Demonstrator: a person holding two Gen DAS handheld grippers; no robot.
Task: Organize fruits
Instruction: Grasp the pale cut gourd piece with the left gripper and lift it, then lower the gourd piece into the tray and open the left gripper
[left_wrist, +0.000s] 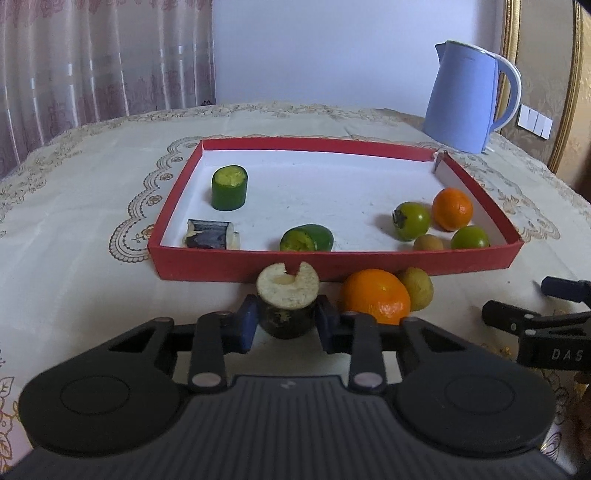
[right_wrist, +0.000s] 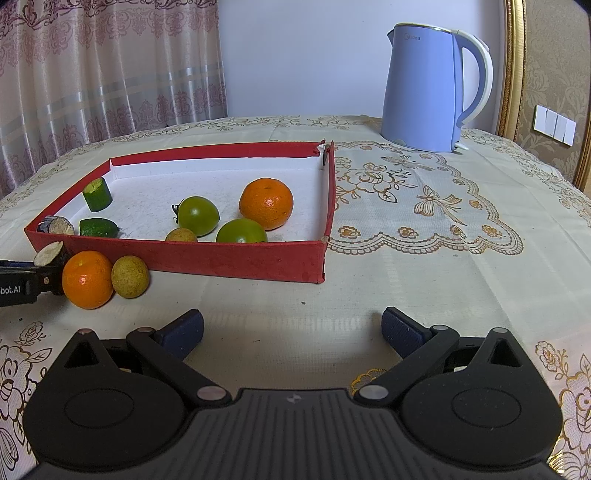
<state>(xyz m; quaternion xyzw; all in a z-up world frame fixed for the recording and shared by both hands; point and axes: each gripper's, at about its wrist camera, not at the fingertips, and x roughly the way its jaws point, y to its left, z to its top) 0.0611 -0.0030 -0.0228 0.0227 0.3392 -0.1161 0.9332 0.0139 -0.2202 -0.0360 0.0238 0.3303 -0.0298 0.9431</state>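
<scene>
Stood behind red shallow cardboard tray (right_wrist: 236, 258): blue plastic kettle (right_wrist: 424, 92). Lay before tray's front wall: round orange mandarin (right_wrist: 88, 279), beside small yellowish-brown round fruit (right_wrist: 130, 277).

The blue electric kettle (right_wrist: 424, 92) carries the brand "Midea" in faint letters near its top rim; the left gripper (right_wrist: 48, 269), seen at the edge of the right wrist view, shows the cut-off lettering "bot.AI" in white. The right gripper's (left_wrist: 546, 325) black body reads "DAS" in the left wrist view.

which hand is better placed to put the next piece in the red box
Left. Its gripper is already shut on the cut eggplant piece, just in front of the red box. The right gripper is open, holds nothing and sits farther back.
</scene>
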